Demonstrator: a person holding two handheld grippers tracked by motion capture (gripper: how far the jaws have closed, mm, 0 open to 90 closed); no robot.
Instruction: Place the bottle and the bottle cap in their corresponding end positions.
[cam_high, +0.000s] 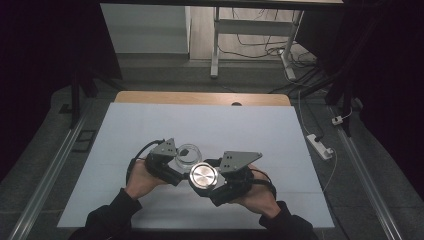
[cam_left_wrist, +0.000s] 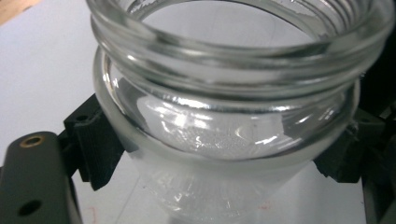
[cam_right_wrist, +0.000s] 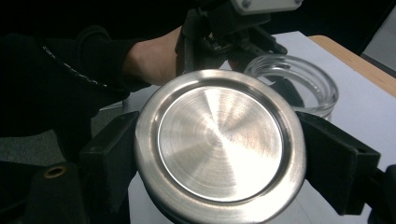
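Left gripper (cam_high: 176, 161) holds glass jar (cam_high: 188, 154) upright, mouth up.

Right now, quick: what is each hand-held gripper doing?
Left hand-held gripper: closed on the open glass jar, below its threaded neck.
Right hand-held gripper: closed on the metal lid, gripped by its rim.

Near the front edge of the bench (cam_high: 150, 125), the jar (cam_high: 188, 154) sits in the left gripper (cam_high: 176, 162), with the lid (cam_high: 203, 175) just right of it in the right gripper (cam_high: 212, 180).
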